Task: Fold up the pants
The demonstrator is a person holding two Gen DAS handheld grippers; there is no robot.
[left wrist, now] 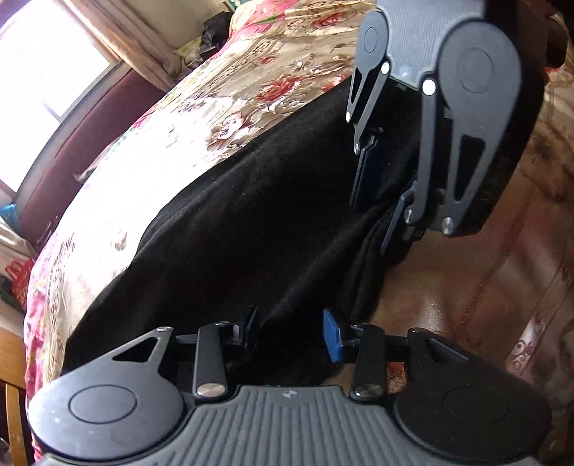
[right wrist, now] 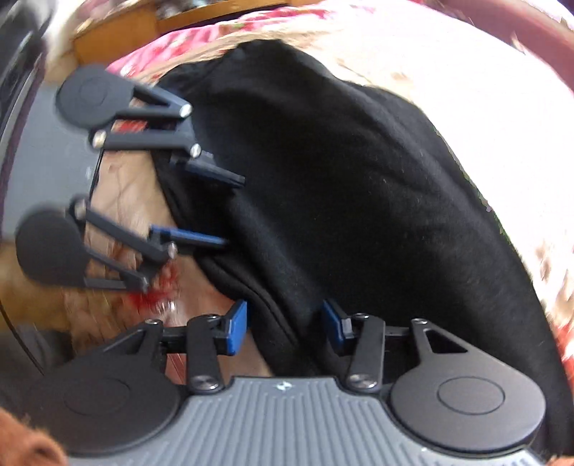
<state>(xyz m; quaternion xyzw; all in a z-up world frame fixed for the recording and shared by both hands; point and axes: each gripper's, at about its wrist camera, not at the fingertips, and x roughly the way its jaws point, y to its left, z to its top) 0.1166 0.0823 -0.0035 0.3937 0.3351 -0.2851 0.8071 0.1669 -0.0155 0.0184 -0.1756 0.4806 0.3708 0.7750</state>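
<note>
Nearest to you in the left wrist view, your left gripper points down at the one pair of black pants, which lies spread on the bed. Its jaws stand partly open, and a fold of the black cloth rises between the two blue pads; you cannot tell whether the pads press on it.

In the right wrist view, your right gripper sits at the thick edge of the pants. A doubled hem runs between its two blue pads, with a gap showing beside each, so the jaws are open and grip nothing.

A little farther on, each camera shows the other gripper: the right one at the top right of the left view, the left one at the left of the right view, both with fingers over the same edge of the pants. That makes two grippers and four pads.

Beyond the pants, the floral bedcover stretches away. Farthest off in the left view are one bright window and one curtain.
</note>
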